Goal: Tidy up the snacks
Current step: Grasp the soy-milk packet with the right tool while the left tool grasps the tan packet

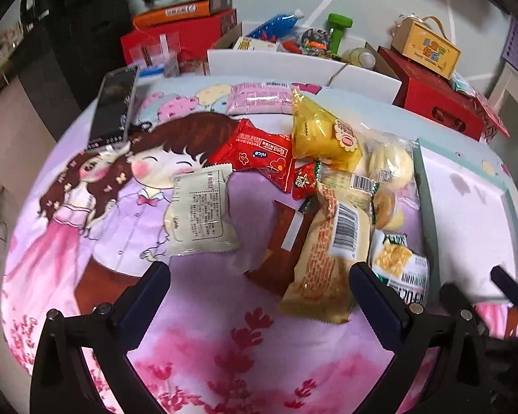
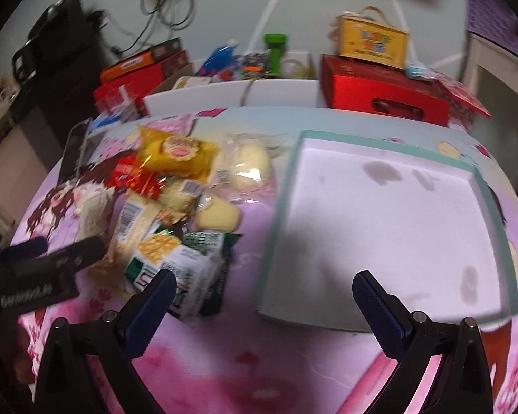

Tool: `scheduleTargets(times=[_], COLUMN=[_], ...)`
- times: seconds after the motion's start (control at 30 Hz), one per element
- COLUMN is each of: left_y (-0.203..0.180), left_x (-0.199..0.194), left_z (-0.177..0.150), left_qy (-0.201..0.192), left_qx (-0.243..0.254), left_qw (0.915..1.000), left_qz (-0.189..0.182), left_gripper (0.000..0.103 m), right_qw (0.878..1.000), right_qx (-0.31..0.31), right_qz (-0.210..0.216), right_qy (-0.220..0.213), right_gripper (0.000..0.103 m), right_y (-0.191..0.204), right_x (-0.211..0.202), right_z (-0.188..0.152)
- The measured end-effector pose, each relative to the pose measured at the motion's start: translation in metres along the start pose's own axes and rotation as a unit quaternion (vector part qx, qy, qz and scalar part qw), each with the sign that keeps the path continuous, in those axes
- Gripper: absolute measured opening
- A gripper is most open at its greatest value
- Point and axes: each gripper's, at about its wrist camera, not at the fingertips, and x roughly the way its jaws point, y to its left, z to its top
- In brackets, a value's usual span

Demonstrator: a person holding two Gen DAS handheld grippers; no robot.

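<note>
Left gripper [image 1: 259,283]: jaws stood wide apart and held nothing, poised above the cartoon-printed tablecloth [image 1: 197,338], its right finger just beside the near end of a tan bread packet [image 1: 331,252] bearing a barcode label. Right gripper [image 2: 264,293]: jaws likewise wide and empty, above the near edge of the shallow tray [image 2: 390,220], with its left finger over a green-and-white cracker packet [image 2: 176,258]. Tray: white inside with a pale green rim, lying on the cloth to the right of the snack pile, nothing in it. Snack pile, on the cloth between the tray and the printed figures: one yellow bag [image 1: 323,131] at the far side; one red wrapper marked "nice" [image 1: 259,153] to its left; one small red packet [image 1: 304,181] in front of these; one clear bag of pale round buns [image 1: 390,165] touching the tray's left rim; one brown wrapper [image 1: 279,241] partly under the tan bread packet; one white packet with printed text [image 1: 200,217] lying apart to the left; one pink packet [image 1: 259,98] at the far edge of the table. Other items: one phone [image 1: 115,107] propped at the far left of the cloth; red boxes [image 1: 435,100] and a yellow carton [image 1: 426,48] behind the table. The right wrist view was blurred, small lettering unreadable.
</note>
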Motion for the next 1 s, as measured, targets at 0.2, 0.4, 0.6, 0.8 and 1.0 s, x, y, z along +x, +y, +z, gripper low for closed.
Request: scheduleTargets(times=[0.2,0.4,0.6,0.8,1.0], left_y=[-0.002,-0.010,-0.018,-0.021,-0.026], left_x=[0.013,0.023,0.036,0.039,0.038], left_z=[0.006,0.015,0.020,0.020,0.019], left_qy=[0.030,0.045,0.066,0.072,0.074], left_qx=[-0.006,-0.004,-0.002,-0.005,0.003], left_qw=[0.9994,0.9983,0.9961,0.9947,0.9937], left_qz=[-0.017,-0.036,-0.058,-0.074,-0.085], left_gripper=[0.103,0.100,0.091,0.079,0.065], right_qw=[0.998,0.995,0.994,0.992,0.991], right_qx=[-0.058,-0.083,-0.084,-0.091,-0.081], right_qz=[0.015,0.036,0.057,0.076,0.088], right_qy=[0.018,0.032,0.040,0.054,0.067], right_gripper=[0.103,0.103,0.103,0.101,0.090], right_y=[0.025,0.038,0.043,0.049,0.048], right_x=[0.014,0.027,0.036,0.037,0.044], right_z=[0.002,0.003,0.007,0.002,0.000])
